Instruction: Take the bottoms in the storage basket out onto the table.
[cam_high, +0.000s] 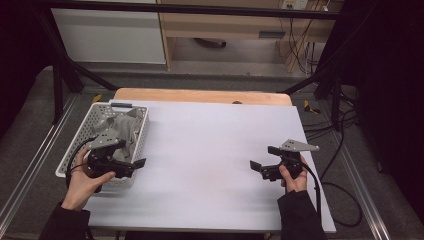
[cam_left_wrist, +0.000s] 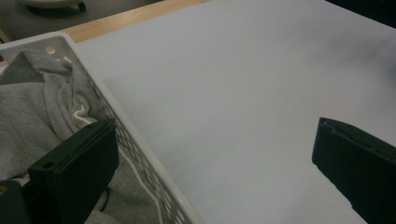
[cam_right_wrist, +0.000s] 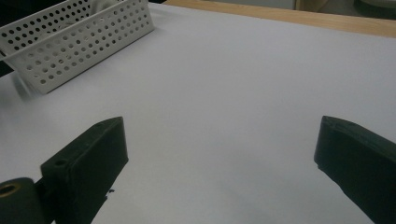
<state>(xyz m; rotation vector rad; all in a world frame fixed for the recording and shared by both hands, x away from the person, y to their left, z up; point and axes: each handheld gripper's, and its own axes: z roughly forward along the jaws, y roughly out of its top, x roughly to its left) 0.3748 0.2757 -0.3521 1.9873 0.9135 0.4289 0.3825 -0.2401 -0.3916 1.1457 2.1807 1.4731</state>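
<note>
Hoodie (cam_high: 121, 128): grey fleece with a cream drawcord (cam_left_wrist: 80, 115), bunched loosely in the white perforated basket (cam_high: 142, 131) at the left edge of the bench (cam_high: 210, 150). Judged soft, limp and light; it should sag and trail when lifted, and may drag on the basket rim. Best hold looks like a raised fold near the top of the heap, pinching through doubled cloth, not the cord. Surface is matte and unlikely to slip. Left tool (cam_high: 139, 163) hangs over the basket's near right corner, jaws spread, one over the cloth and one over the bench, holding nothing. Right tool (cam_high: 261, 158) is well apart over bare bench, jaws spread, holding nothing.
</note>
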